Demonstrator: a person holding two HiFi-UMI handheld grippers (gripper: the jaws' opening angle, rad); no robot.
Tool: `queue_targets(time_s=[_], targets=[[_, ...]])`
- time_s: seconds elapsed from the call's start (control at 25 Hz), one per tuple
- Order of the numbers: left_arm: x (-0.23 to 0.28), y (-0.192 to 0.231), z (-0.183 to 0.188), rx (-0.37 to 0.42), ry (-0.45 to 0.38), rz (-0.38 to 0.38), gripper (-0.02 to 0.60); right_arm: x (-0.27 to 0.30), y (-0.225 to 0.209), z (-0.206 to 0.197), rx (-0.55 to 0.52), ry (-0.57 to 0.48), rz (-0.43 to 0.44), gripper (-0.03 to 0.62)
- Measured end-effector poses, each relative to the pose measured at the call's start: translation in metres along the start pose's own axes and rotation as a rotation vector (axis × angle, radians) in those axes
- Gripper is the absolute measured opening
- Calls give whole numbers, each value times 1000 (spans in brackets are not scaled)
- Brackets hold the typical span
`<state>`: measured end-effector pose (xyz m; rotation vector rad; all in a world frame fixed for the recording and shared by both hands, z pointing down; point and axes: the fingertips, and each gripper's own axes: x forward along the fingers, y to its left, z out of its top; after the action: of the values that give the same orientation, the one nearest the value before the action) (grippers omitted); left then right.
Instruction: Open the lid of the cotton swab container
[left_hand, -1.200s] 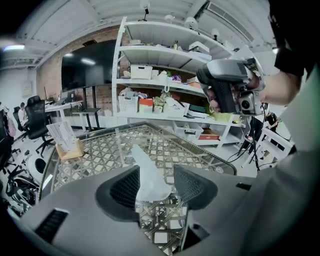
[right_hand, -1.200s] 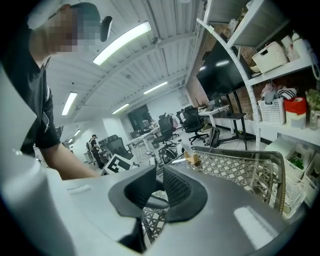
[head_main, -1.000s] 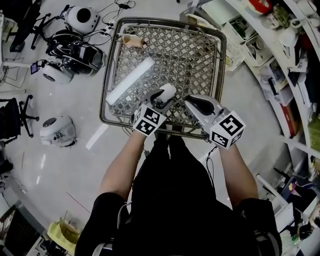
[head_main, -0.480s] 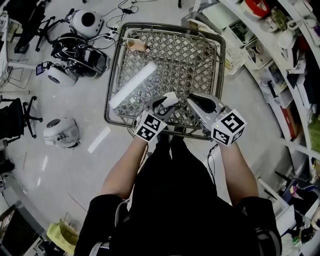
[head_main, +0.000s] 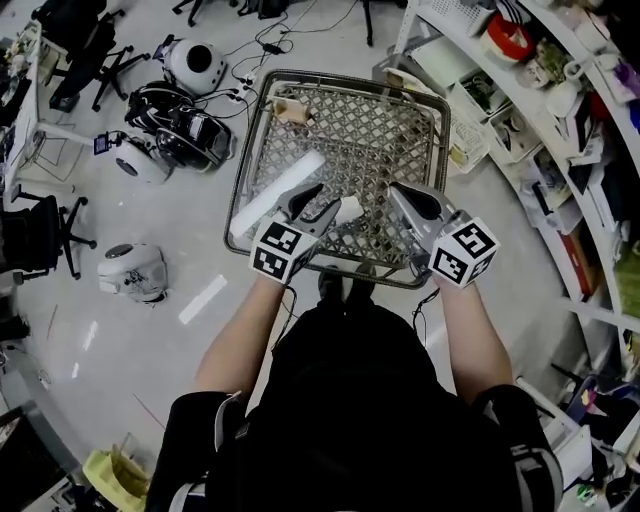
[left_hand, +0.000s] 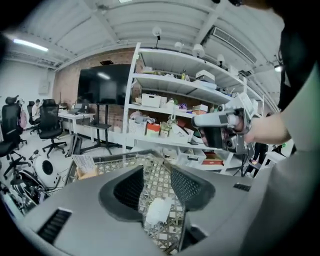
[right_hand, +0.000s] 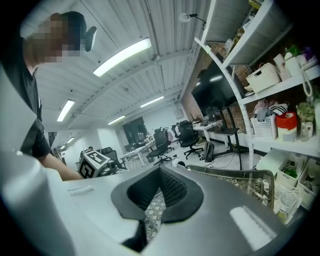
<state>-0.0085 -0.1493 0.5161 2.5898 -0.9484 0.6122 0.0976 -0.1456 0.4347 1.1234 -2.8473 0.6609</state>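
A small white container lies on the mesh floor of the wire basket, near its front edge. My left gripper hovers just above and short of it, open after narrowing a little. In the left gripper view the container shows low down in the gap, touching neither pad. My right gripper hangs over the basket's front right part. Its jaws have just closed and are shut on nothing, with only mesh showing below the right gripper. The right gripper also appears in the left gripper view.
A long white box lies slantwise in the basket's left half, and a brown item lies at its far corner. Round white devices and cables lie on the floor at left. Crowded shelves run along the right.
Both grippers have risen over the basket, the left one more. The white container now shows clear of the left fingertips. The right jaws have closed.
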Motion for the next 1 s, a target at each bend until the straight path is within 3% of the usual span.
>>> queue_targets(time_s=[0.6, 1.0], targets=[[-68, 17, 98, 15, -157, 78, 140, -22, 12, 89, -82, -146, -60, 9], [-101, 16, 122, -18, -240, 129, 109, -36, 23, 111, -117, -186, -89, 8]])
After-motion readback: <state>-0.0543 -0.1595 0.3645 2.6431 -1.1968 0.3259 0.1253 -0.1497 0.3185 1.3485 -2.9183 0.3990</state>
